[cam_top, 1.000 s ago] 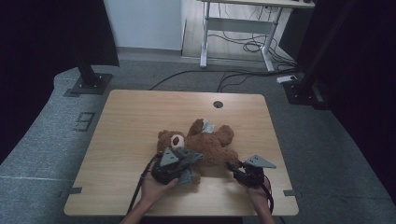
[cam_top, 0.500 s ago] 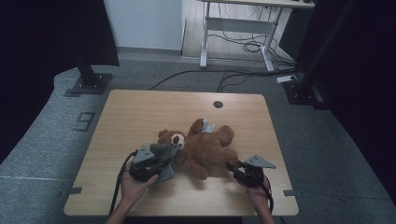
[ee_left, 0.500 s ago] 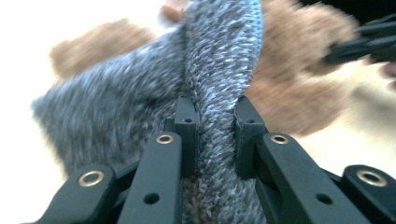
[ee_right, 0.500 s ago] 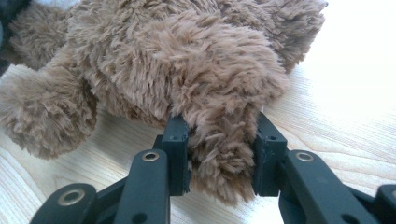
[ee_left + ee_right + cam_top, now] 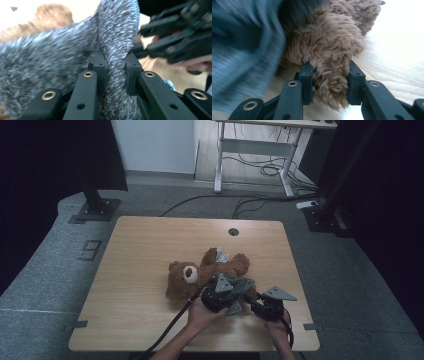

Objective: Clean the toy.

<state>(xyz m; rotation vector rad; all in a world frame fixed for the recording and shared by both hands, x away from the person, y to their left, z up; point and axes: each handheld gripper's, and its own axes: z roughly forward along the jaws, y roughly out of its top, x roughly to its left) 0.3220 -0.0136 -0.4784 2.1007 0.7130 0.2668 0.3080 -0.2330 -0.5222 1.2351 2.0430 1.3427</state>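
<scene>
A brown teddy bear (image 5: 192, 272) lies on its back in the middle of the wooden table (image 5: 145, 245). My left gripper (image 5: 236, 295) hovers over the bear's lower body, shut on a fold of grey fuzzy cloth (image 5: 244, 286). In the left gripper view the pads of the left gripper (image 5: 115, 68) pinch that cloth (image 5: 62, 57), with the right gripper (image 5: 175, 37) close by at the upper right. My right gripper (image 5: 329, 82) is shut on one of the bear's furry limbs (image 5: 329, 47), low over the tabletop. The grey cloth (image 5: 242, 50) hangs blurred at its left.
A round cable hole (image 5: 233, 231) sits near the table's far edge. A small pale tag (image 5: 221, 255) lies on the bear's upper side. Cables trail from both grippers off the near edge. Beyond the table are a desk frame (image 5: 250, 150) and floor cables.
The left gripper swung out to the left with the grey cloth, then came back right over the bear's lower body, ending beside the right gripper. The right gripper stayed put on the limb.
</scene>
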